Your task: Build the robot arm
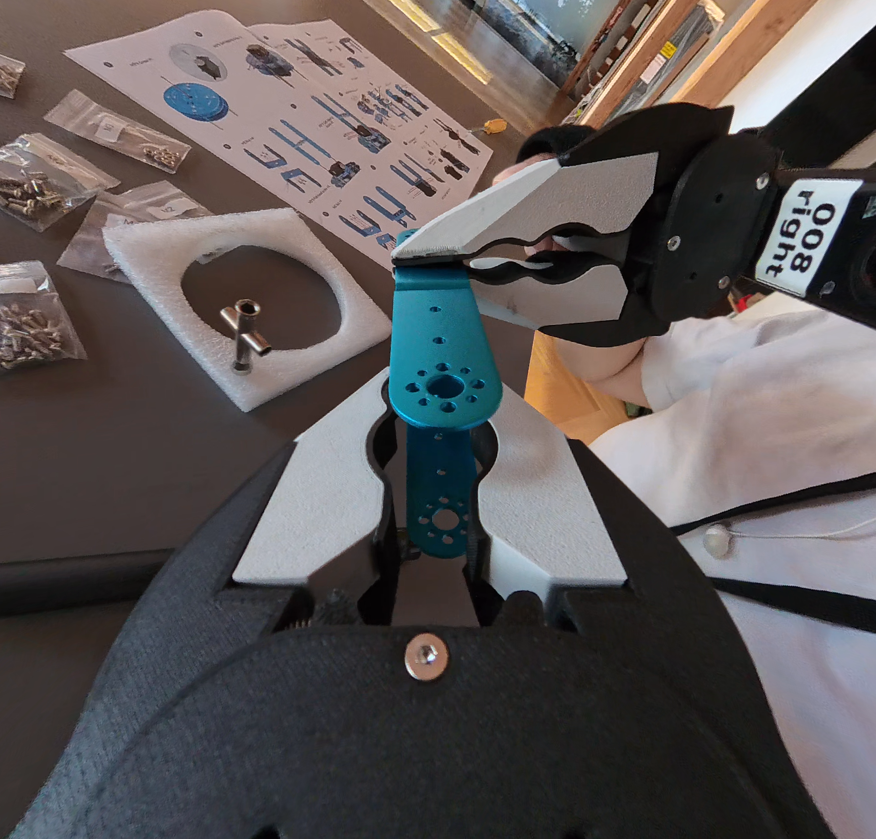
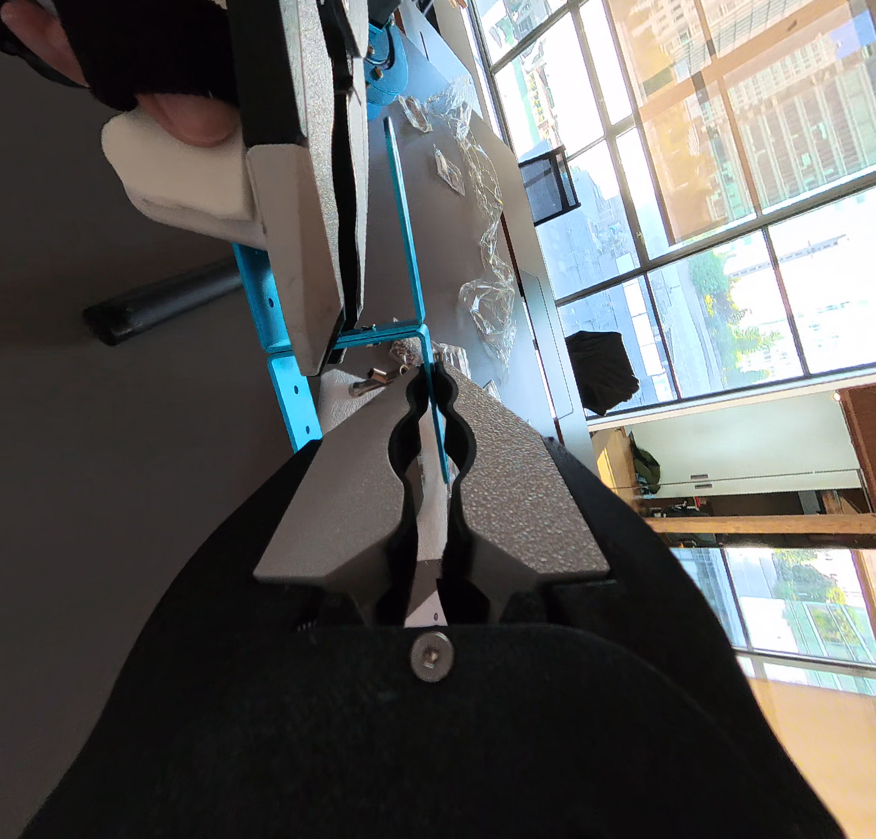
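Note:
A blue metal bracket assembly (image 1: 441,342) with round hole patterns is held in the air between both grippers, above the dark table's near edge. My left gripper (image 1: 445,392) is shut on its near part, with one blue arm lying between the fingers (image 1: 332,475). My right gripper (image 1: 426,261) comes in from the right and is shut on the bracket's far bent edge. In the right wrist view the right gripper (image 2: 432,370) pinches a thin blue arm (image 2: 436,418). The left gripper (image 2: 332,351) reaches in from the upper left between the other bracket's arms (image 2: 258,294).
On the dark table (image 1: 118,460) lie a printed instruction sheet (image 1: 284,119), a white foam frame (image 1: 156,266) with a metal cross wrench (image 1: 244,327), and several clear bags of screws (image 1: 33,195). A person's white sleeve (image 1: 758,389) is at the right. Crumpled clear plastic (image 2: 488,247) lies farther off. My right fingertips sit around 4 cm from my left ones.

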